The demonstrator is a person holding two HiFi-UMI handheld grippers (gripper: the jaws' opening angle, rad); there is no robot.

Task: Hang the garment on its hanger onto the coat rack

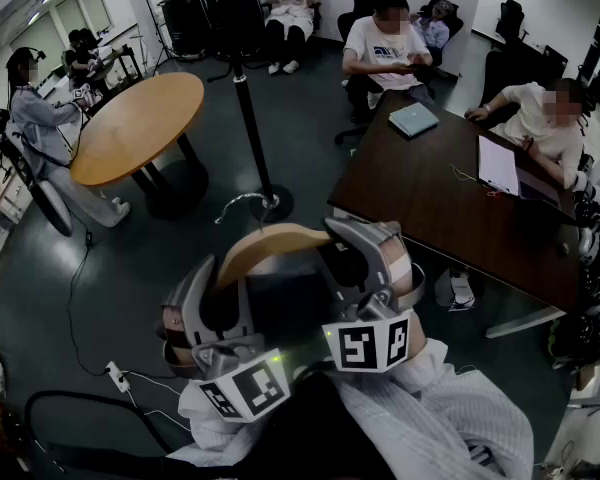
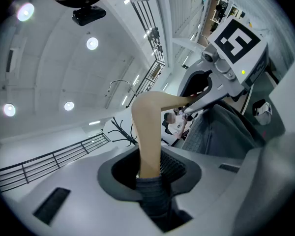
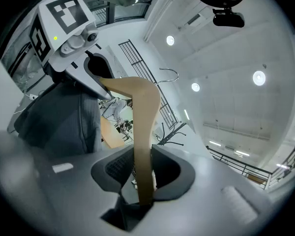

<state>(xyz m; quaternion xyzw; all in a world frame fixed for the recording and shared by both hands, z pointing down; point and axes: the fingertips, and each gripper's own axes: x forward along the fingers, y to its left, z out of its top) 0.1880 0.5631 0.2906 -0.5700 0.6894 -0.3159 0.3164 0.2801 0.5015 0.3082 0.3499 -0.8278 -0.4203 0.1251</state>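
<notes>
A wooden hanger [image 1: 272, 241] carrying a dark grey garment [image 1: 285, 313] is held up between my two grippers, its metal hook [image 1: 242, 205] pointing away from me. My left gripper [image 1: 212, 298] is shut on the hanger's left arm [image 2: 150, 132], with garment cloth [image 2: 153, 196] pinched in beside it. My right gripper [image 1: 358, 258] is shut on the right arm [image 3: 142, 132]. The black coat rack [image 1: 248, 98] stands on the floor just beyond the hook, its round base [image 1: 272, 206] right behind it. The rack's hooked top [image 3: 173, 134] shows small in the right gripper view.
A round orange table [image 1: 140, 123] stands left of the rack and a dark rectangular table [image 1: 440, 203] to the right, with people seated around both. A power strip [image 1: 118, 376] and its cable lie on the floor at the left.
</notes>
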